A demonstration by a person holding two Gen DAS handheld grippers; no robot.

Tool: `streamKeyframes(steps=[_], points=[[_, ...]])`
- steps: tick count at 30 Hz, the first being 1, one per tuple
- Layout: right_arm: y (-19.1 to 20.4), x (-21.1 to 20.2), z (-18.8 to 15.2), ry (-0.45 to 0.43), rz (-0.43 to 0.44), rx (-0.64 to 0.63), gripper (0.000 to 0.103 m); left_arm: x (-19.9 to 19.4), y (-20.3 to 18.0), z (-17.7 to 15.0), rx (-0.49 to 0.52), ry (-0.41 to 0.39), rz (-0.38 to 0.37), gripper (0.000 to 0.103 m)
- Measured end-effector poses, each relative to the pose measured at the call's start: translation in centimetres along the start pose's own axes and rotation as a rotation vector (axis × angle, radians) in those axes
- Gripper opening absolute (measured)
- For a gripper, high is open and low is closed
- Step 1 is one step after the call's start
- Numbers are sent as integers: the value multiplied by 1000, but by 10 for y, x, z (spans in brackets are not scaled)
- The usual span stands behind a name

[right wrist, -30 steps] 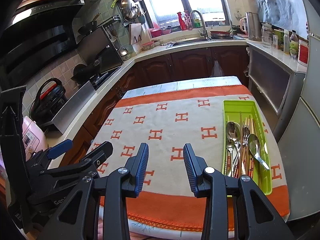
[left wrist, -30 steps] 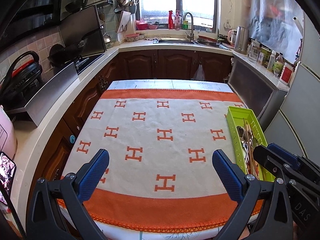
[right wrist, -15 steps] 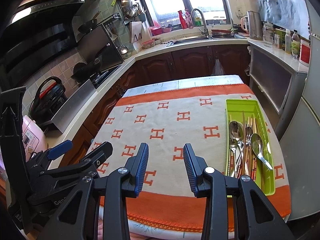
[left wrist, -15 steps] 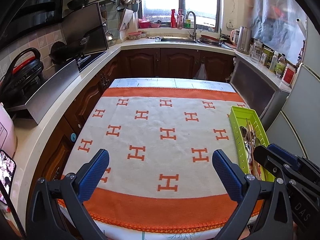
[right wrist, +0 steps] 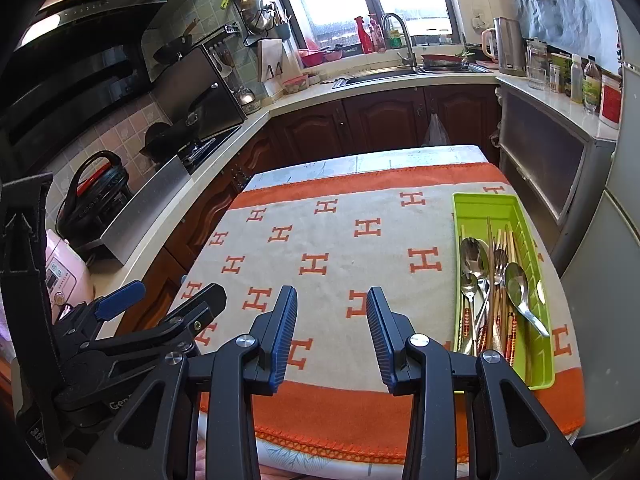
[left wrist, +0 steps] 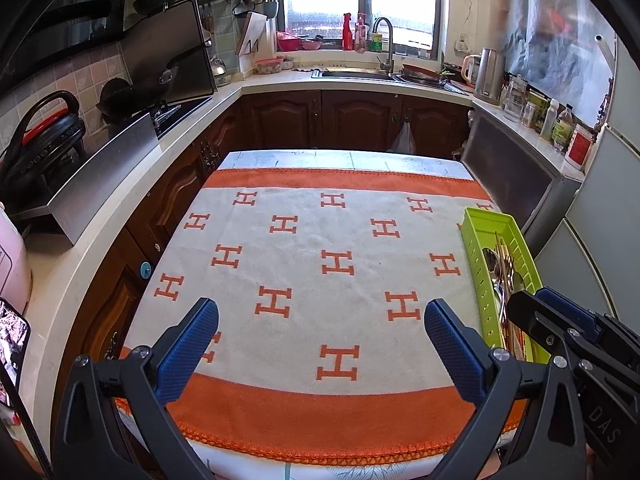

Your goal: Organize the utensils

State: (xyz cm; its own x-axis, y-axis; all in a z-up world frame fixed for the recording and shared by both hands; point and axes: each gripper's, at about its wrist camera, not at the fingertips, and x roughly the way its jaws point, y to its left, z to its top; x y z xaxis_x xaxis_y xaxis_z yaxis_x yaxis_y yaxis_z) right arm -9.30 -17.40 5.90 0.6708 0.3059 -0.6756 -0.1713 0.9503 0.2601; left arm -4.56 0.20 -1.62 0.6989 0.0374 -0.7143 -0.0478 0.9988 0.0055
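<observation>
Left wrist view: we are holding the left gripper (left wrist: 321, 322) over the near edge of the cloth (left wrist: 332, 280), an orange-bordered one with H motifs, its jaws standing wide with nothing between them. The green utensil tray (left wrist: 476, 264) is lying beyond and to the right of the right-hand jaw, at the cloth's right edge. The right gripper's body is covering the tray's near end. Spoons and chopsticks are showing inside, only partly.

Right wrist view: we are holding the right gripper (right wrist: 332, 322) with jaws partly apart, narrower than the left, gripping nothing, bare cloth showing in the gap. The tray is sitting just right of the right-hand jaw, holding metal spoons (right wrist: 472, 258), a fork (right wrist: 498, 266) and chopsticks (right wrist: 510, 240) lying lengthwise, overlapping.
</observation>
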Motion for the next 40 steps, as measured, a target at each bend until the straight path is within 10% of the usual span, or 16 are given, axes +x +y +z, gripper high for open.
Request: streamKeyframes(steps=[40], points=[[4, 7, -1, 11, -6, 2, 37, 9, 2, -7, -13, 22, -7, 102]])
